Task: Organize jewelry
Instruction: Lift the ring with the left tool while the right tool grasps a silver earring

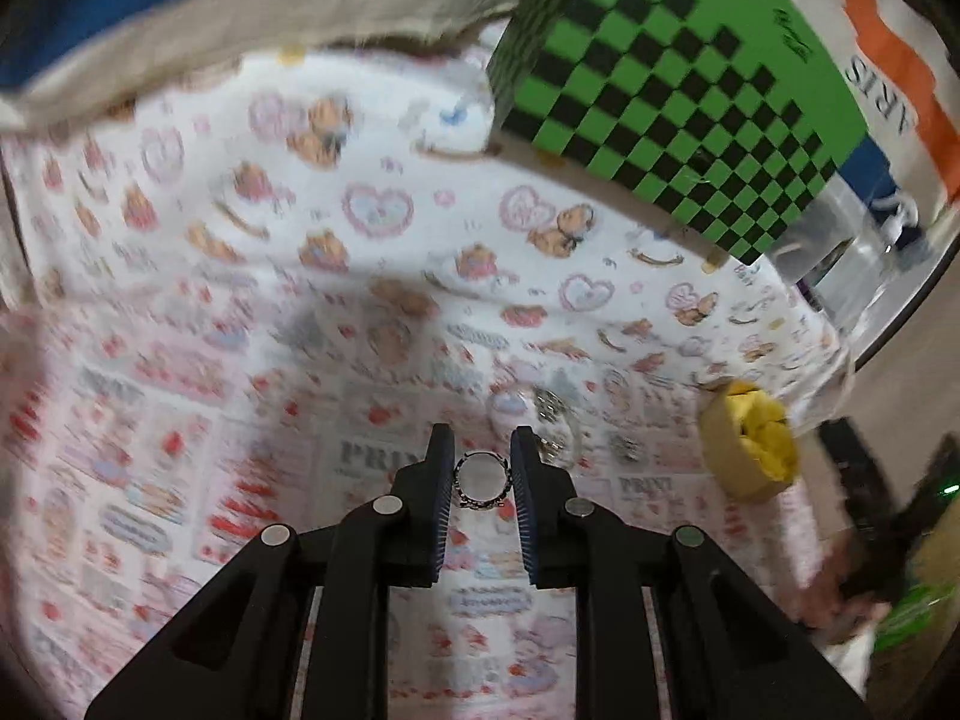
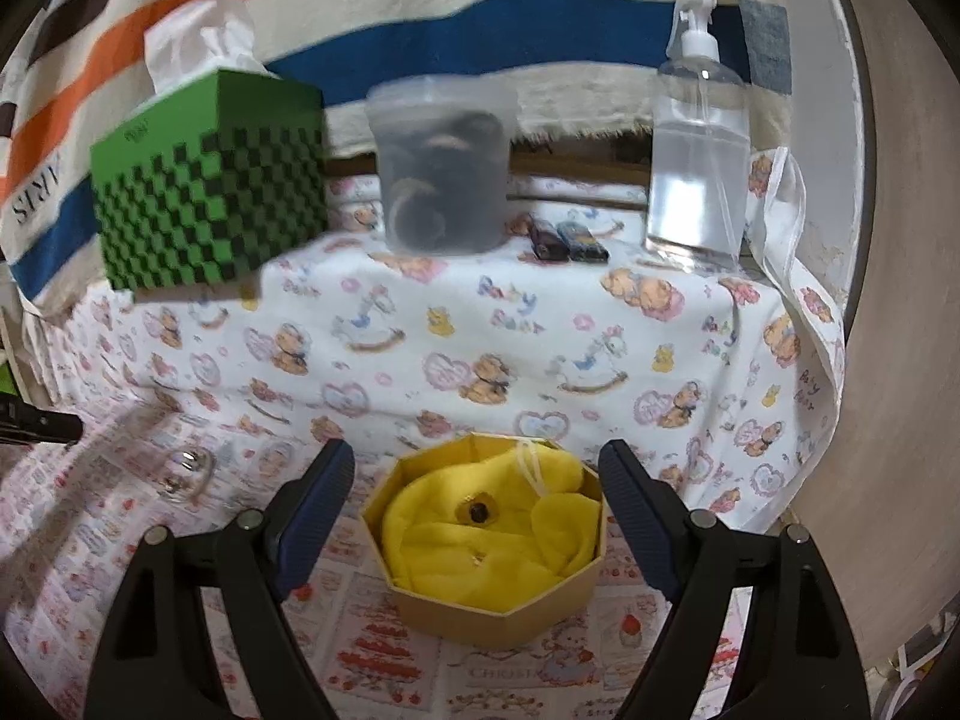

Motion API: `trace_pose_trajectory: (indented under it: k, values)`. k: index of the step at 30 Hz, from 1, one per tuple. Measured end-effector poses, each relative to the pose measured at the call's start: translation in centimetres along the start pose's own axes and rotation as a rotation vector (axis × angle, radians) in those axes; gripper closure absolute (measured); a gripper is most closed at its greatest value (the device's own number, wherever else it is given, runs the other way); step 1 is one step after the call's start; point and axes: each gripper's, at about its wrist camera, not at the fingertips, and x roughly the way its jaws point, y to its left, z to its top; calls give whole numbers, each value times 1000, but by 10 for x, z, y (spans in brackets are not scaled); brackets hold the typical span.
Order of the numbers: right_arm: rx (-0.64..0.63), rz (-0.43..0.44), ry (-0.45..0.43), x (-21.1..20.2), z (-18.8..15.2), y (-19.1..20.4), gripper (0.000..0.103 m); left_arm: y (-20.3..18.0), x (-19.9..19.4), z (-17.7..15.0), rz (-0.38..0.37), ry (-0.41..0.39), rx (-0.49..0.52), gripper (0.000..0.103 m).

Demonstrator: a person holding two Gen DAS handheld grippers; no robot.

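Observation:
My left gripper (image 1: pixel 480 456) is shut on a silver ring (image 1: pixel 482 478), held upright between its pads above the printed cloth. More silver jewelry (image 1: pixel 552 407) lies on the cloth just beyond it, blurred. The octagonal box (image 2: pixel 498 612) with yellow lining holds a dark-stoned ring (image 2: pixel 477 510) and a small stud (image 2: pixel 478 559). The box also shows in the left wrist view (image 1: pixel 750 441) at the right. My right gripper (image 2: pixel 477 468) is open, its fingers on either side of the box. A shiny piece (image 2: pixel 191 461) lies on the cloth to the left.
A green checkered tissue box (image 2: pixel 210 192), a translucent tub (image 2: pixel 444 168), a clear spray bottle (image 2: pixel 699 138) and two small dark items (image 2: pixel 567 240) stand at the back. A striped towel (image 2: pixel 420 6) hangs behind. The table edge drops off at the right.

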Motion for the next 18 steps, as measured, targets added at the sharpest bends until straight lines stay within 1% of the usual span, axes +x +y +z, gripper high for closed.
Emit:
trace_pose_trajectory:
  k: [1,3,4,5,7,9,10,11,12,13,14,15,16,17,18]
  values:
    - [-1,12,-10,-4,2,2,21,0,-2,-1,-7,-7,2,85]
    - [12,69,-12,-9,6,7,21,0,-3,0,-46,-13,-10,85]
    - [16,116,2,-11,8,13,21,1,-3,0,-53,-16,-12,85]
    - [6,144,20,-10,10,20,21,2,-3,1,-43,-18,-12,85]
    - [-21,196,63,-7,10,35,21,2,1,2,12,-24,-6,85]
    - [-51,271,127,2,11,55,21,2,4,1,65,-25,2,85]
    - [-62,305,163,9,11,64,24,4,5,1,81,-19,0,85]
    - [-74,332,205,18,11,73,30,7,7,1,93,0,-9,85]
    - [-89,342,242,27,10,83,33,11,11,1,99,28,-22,85]
    - [-110,338,275,36,9,92,39,15,16,1,102,57,-41,85]
    - [-131,329,302,45,7,101,45,19,19,0,104,61,-52,85]
    - [-146,323,320,51,4,107,49,21,20,0,111,58,-55,85]
    - [-176,307,350,62,0,117,57,22,21,0,122,57,-52,85]
    - [-194,297,365,69,-3,123,62,22,21,0,131,55,-50,85]
    - [-214,284,379,75,-6,128,63,23,22,0,135,54,-50,85]
